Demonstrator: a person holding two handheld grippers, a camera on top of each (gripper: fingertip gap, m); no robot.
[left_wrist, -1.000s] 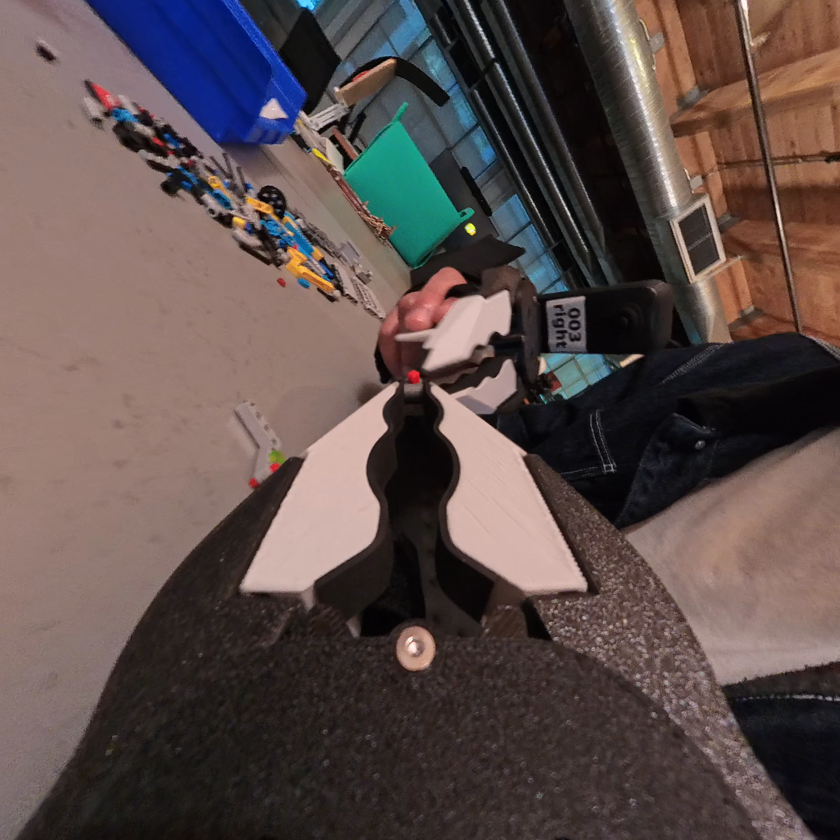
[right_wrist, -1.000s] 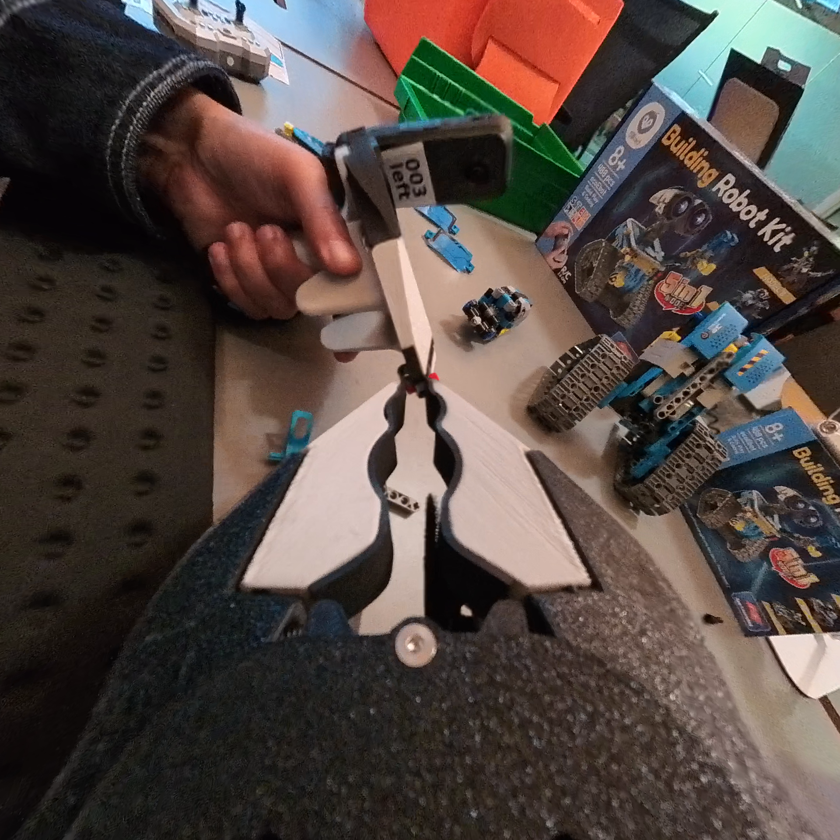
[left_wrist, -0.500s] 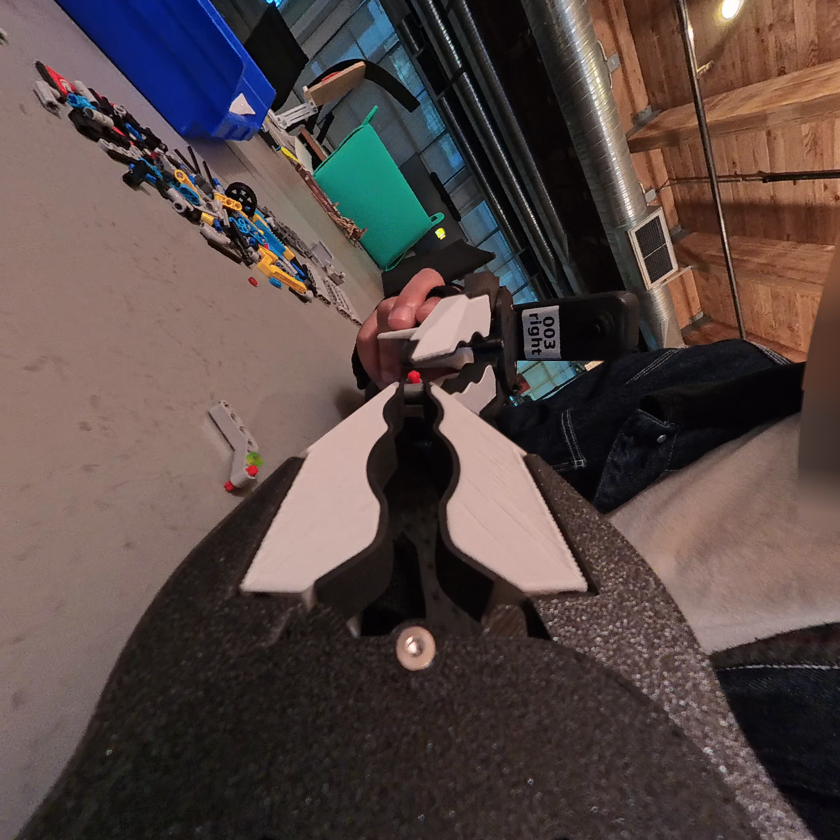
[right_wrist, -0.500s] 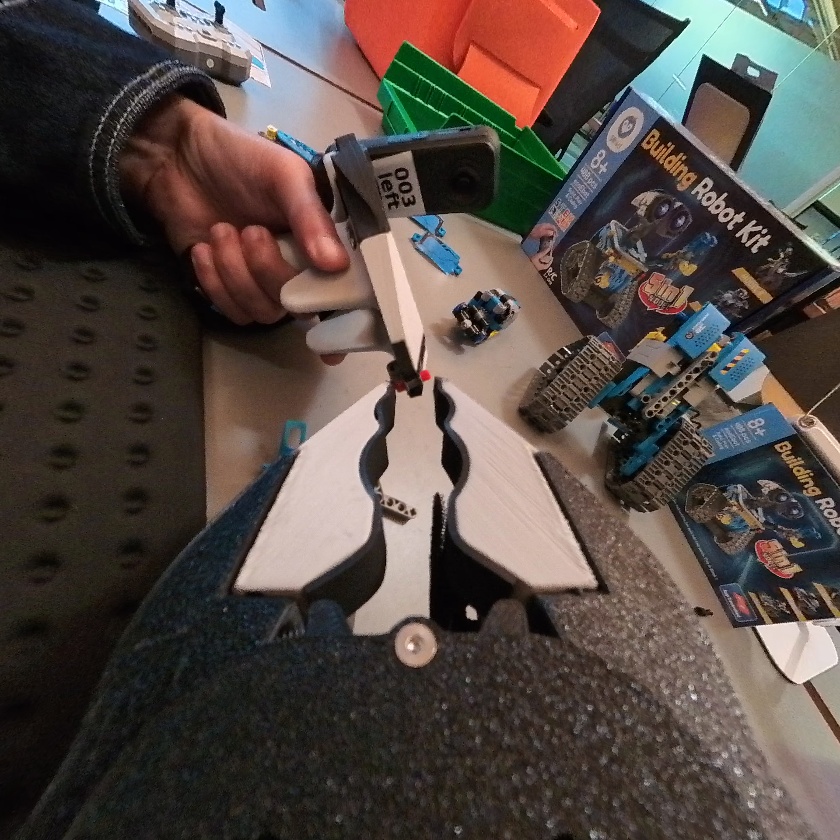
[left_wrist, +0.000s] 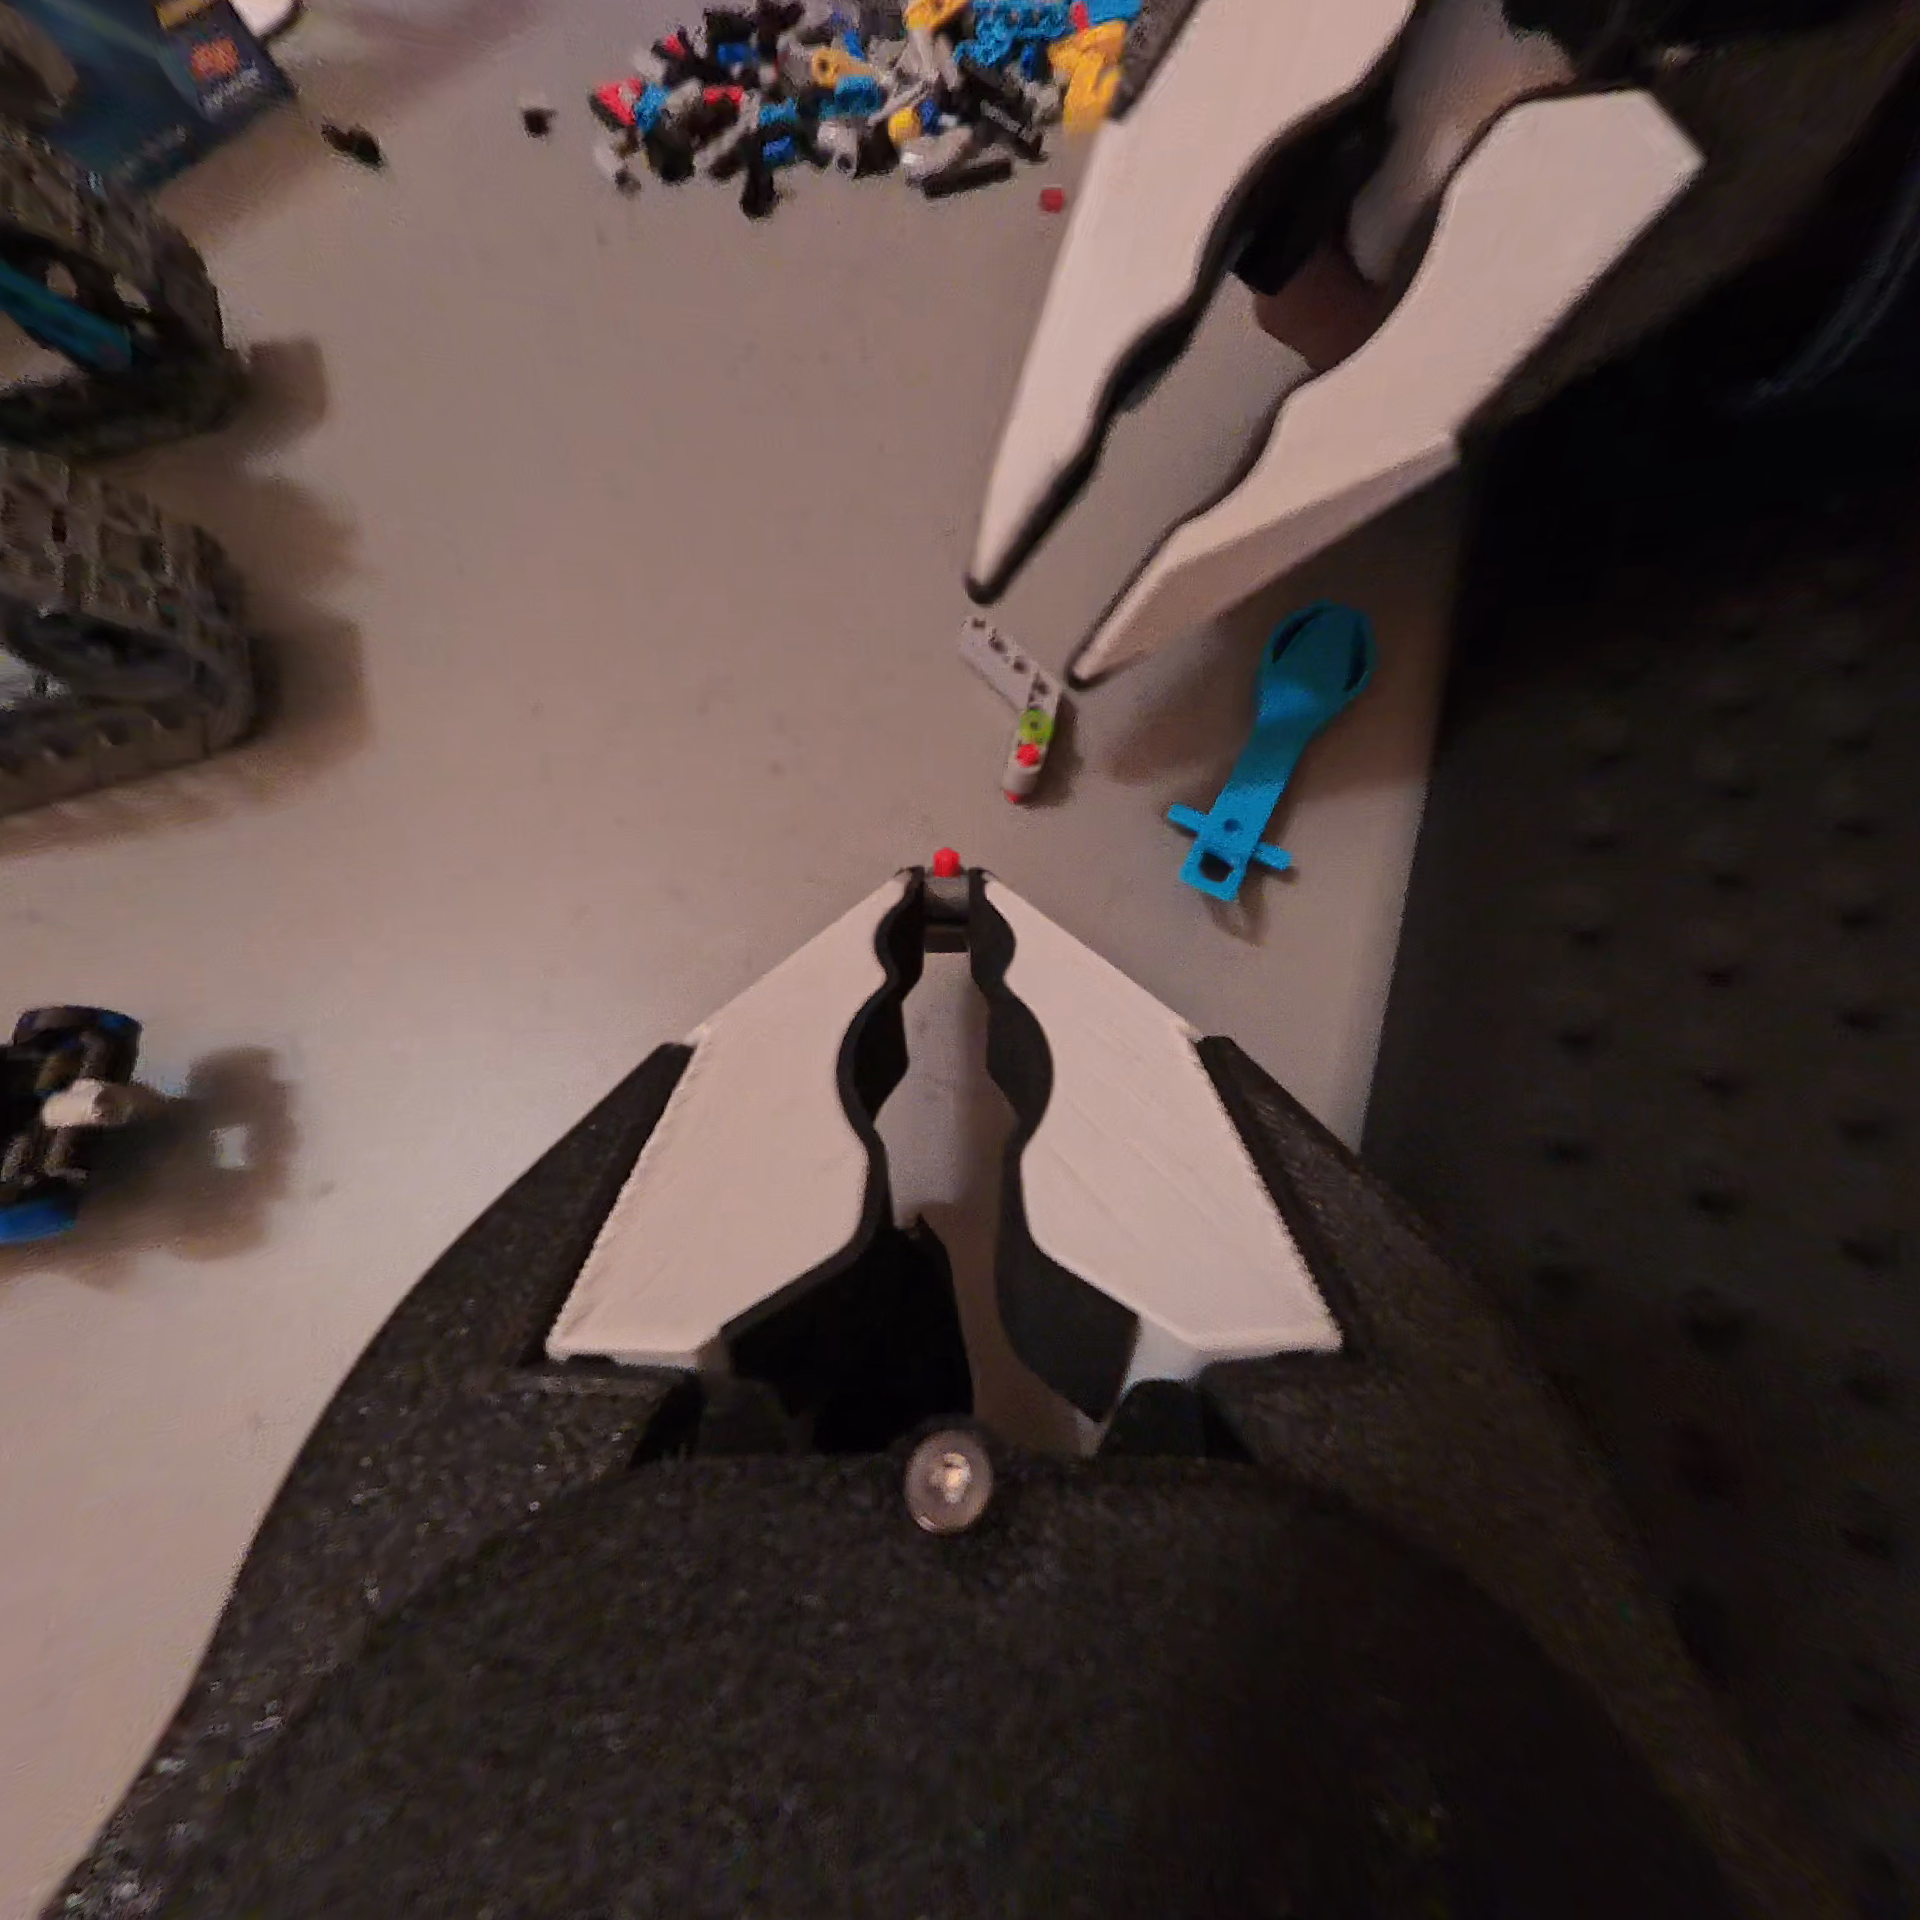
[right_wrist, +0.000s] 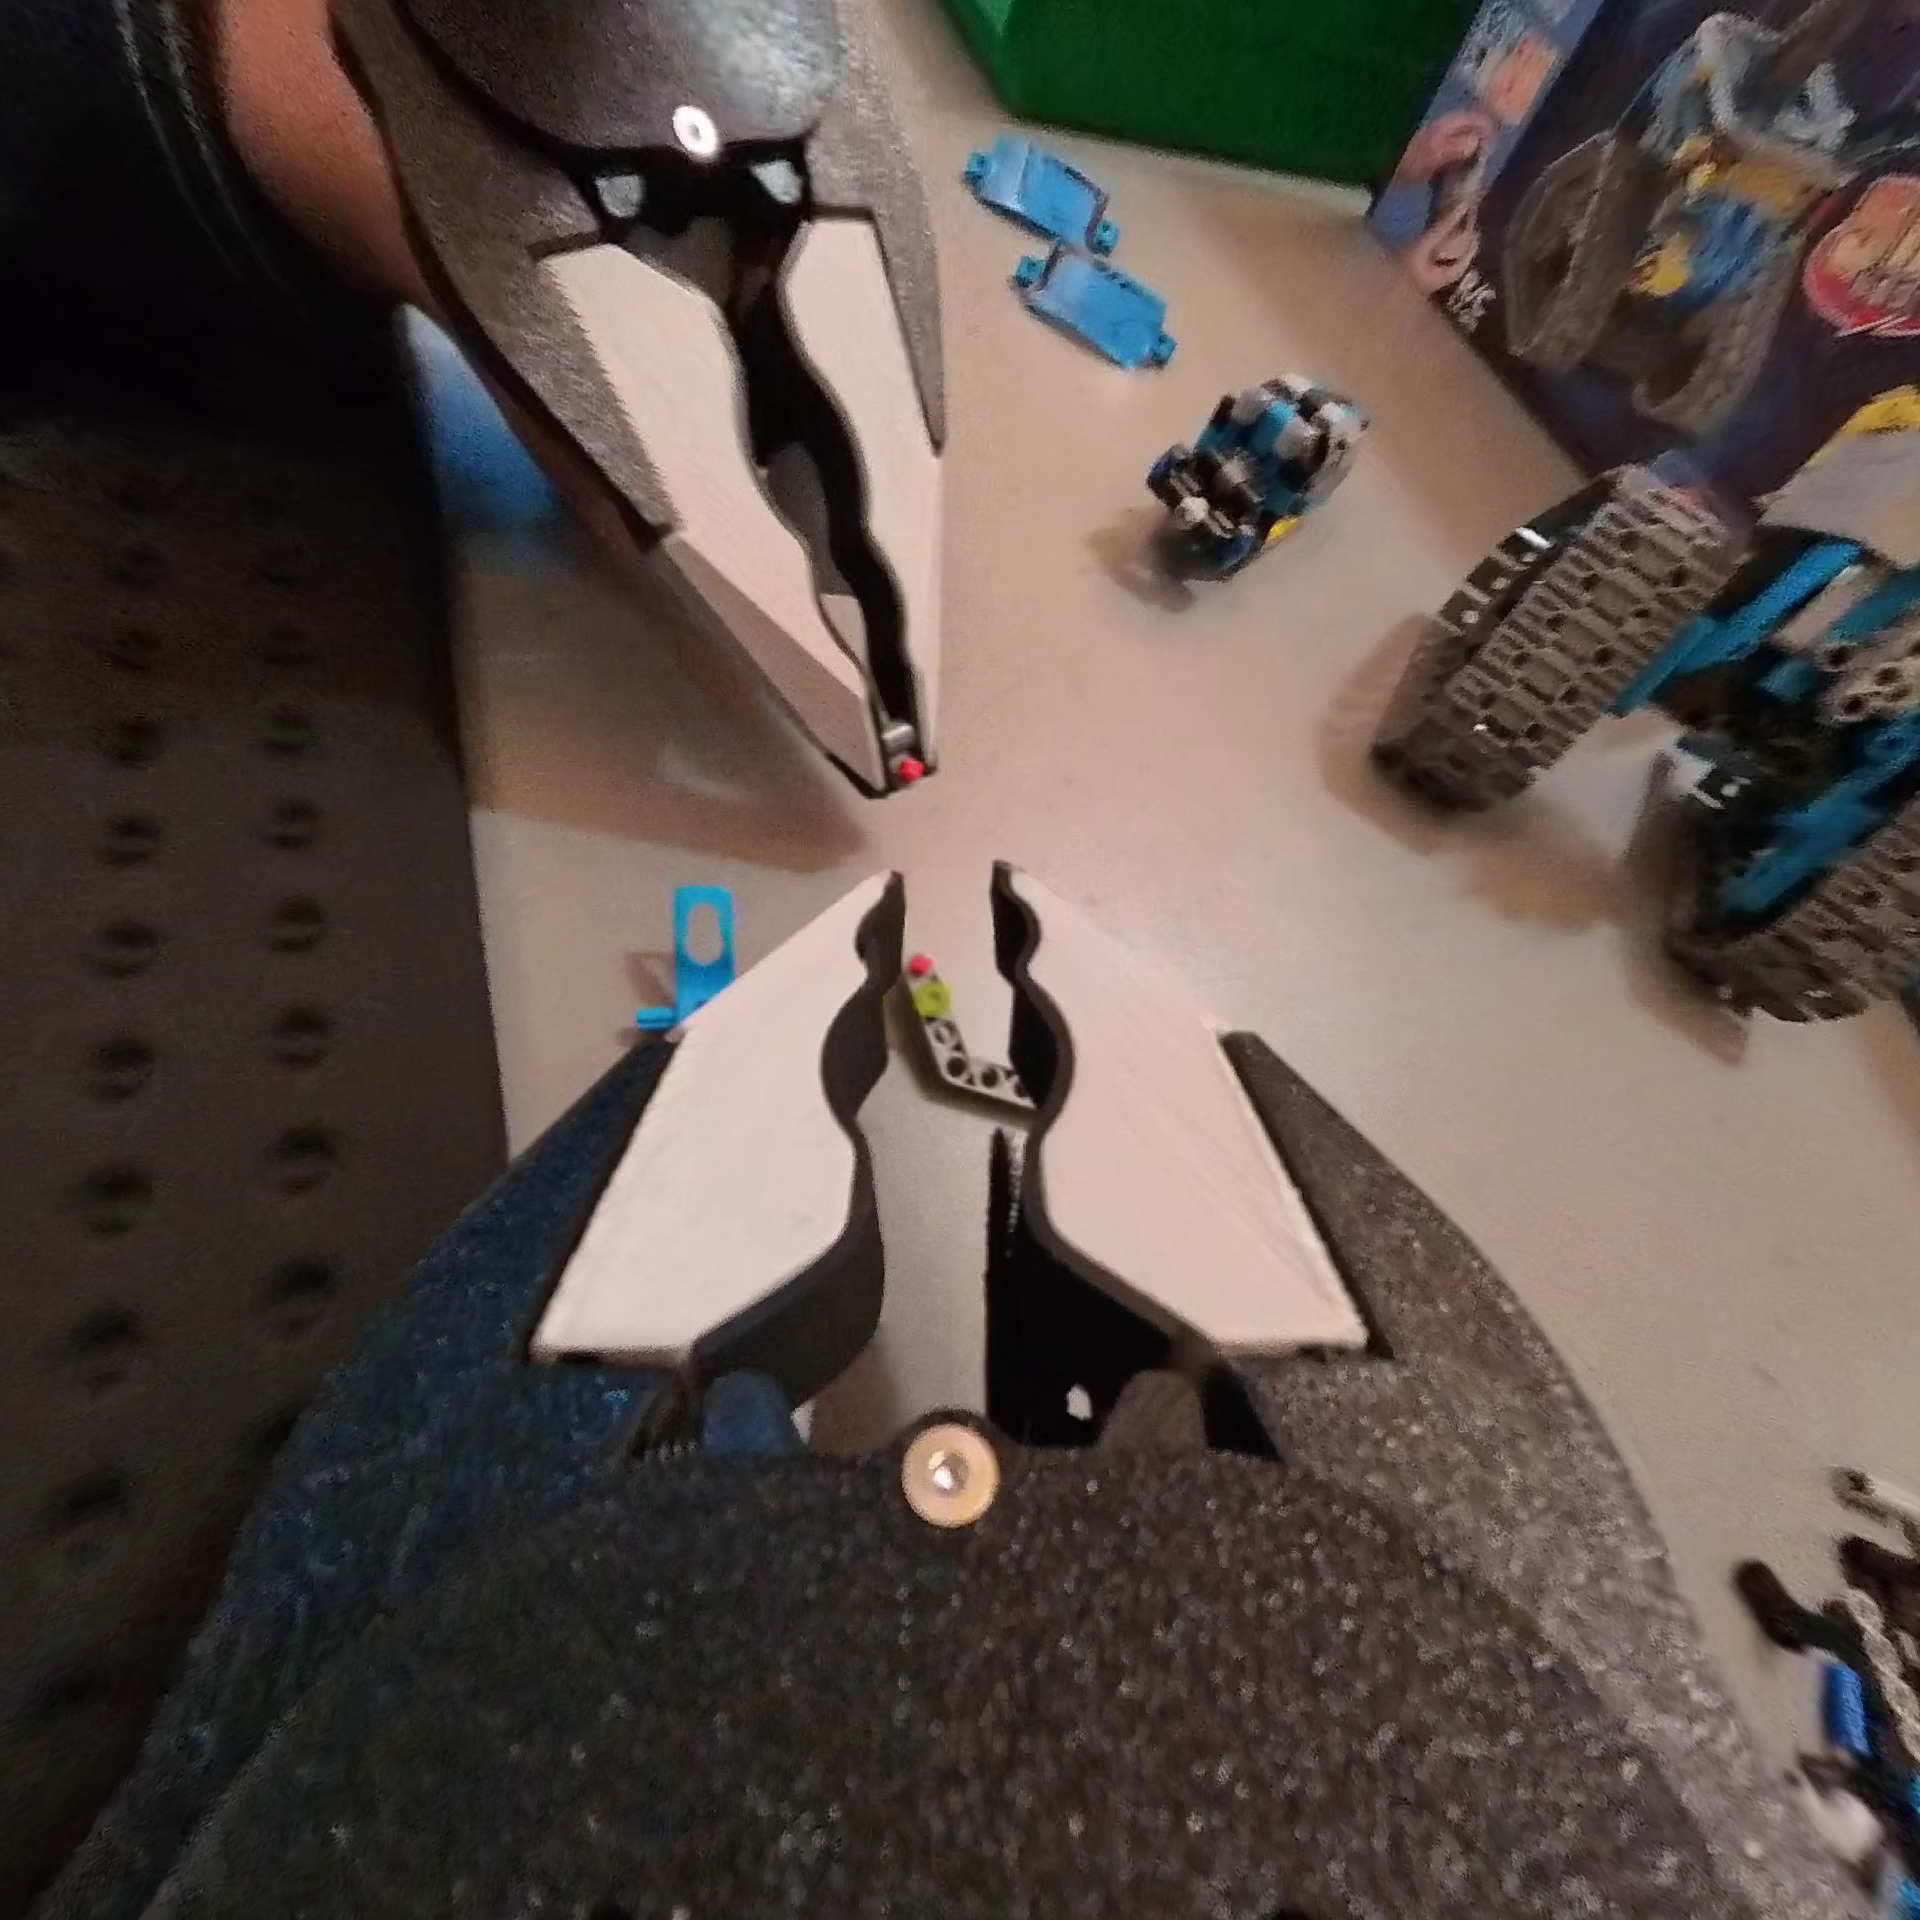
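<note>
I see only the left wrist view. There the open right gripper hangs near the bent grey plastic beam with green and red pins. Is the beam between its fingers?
Observer: In the right wrist view, the bent grey plastic beam shows through the gap of the open right gripper. It lies flat on the beige table, not pinched.
Operator: What lies behind my left gripper?
Observer: Beyond the left gripper, shut on its small grey red-tipped piece, two flat blue plastic plates lie before a green plastic bin.
</note>
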